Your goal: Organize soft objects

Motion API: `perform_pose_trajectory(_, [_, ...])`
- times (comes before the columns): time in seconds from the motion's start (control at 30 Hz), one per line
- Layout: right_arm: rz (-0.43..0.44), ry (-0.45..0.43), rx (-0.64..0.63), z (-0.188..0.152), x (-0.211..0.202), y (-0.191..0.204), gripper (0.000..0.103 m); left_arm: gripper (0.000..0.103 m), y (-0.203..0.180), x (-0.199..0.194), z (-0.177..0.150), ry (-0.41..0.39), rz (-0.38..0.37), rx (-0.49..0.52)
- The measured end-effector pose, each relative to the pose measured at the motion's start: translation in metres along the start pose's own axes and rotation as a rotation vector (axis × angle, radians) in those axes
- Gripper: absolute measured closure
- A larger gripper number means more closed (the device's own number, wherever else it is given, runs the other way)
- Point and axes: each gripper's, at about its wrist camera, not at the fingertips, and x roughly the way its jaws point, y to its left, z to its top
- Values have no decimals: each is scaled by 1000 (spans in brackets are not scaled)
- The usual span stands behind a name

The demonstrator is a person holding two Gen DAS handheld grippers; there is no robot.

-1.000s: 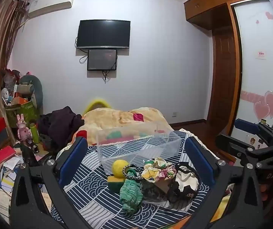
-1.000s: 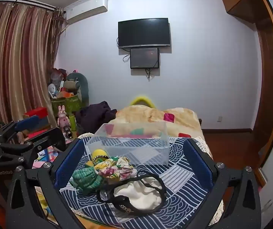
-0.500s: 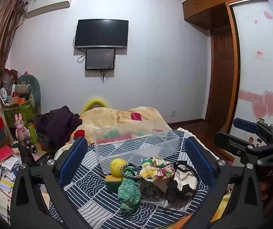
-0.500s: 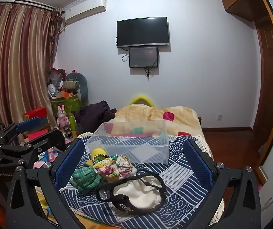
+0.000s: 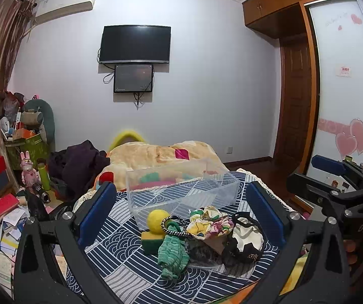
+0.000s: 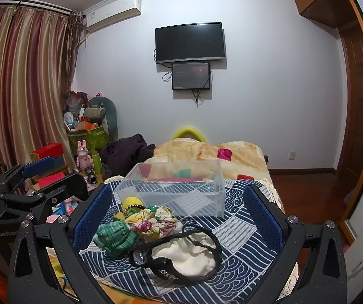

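Note:
A clear plastic bin [image 5: 181, 190] [image 6: 176, 190] stands empty on the blue patterned cloth [image 5: 120, 261] on the bed. In front of it lies a pile of soft things: a yellow ball [image 5: 158, 218], a yellow-green sponge [image 5: 150, 239], a green knitted piece [image 5: 172, 254] [image 6: 114, 236], a floral scrunchie [image 5: 210, 221] [image 6: 153, 219], a braided hair band [image 5: 175, 225] and a cream pouch with a black strap [image 5: 246, 240] [image 6: 184, 253]. My left gripper [image 5: 180, 215] is open and empty, framing the pile. My right gripper [image 6: 178, 217] is open and empty, also short of the pile.
A beige blanket [image 5: 156, 154] and dark clothes [image 5: 80, 162] lie behind the bin. Boxes, toys and papers [image 5: 1, 202] crowd the floor at the left. A wardrobe [image 5: 343, 88] stands at the right. Each gripper shows at the other view's edge [image 5: 333, 192] [image 6: 29, 190].
Both views drift slightly; the bin and pile sit a touch lower and nearer. Nothing was taken hold of, and both grippers stay open.

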Motion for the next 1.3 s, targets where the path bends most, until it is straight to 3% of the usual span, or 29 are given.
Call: perform_pose_trajectory(1.3, [-11, -13, -16, 7, -6, 2, 0, 0, 4, 2, -1, 10, 3, -4])
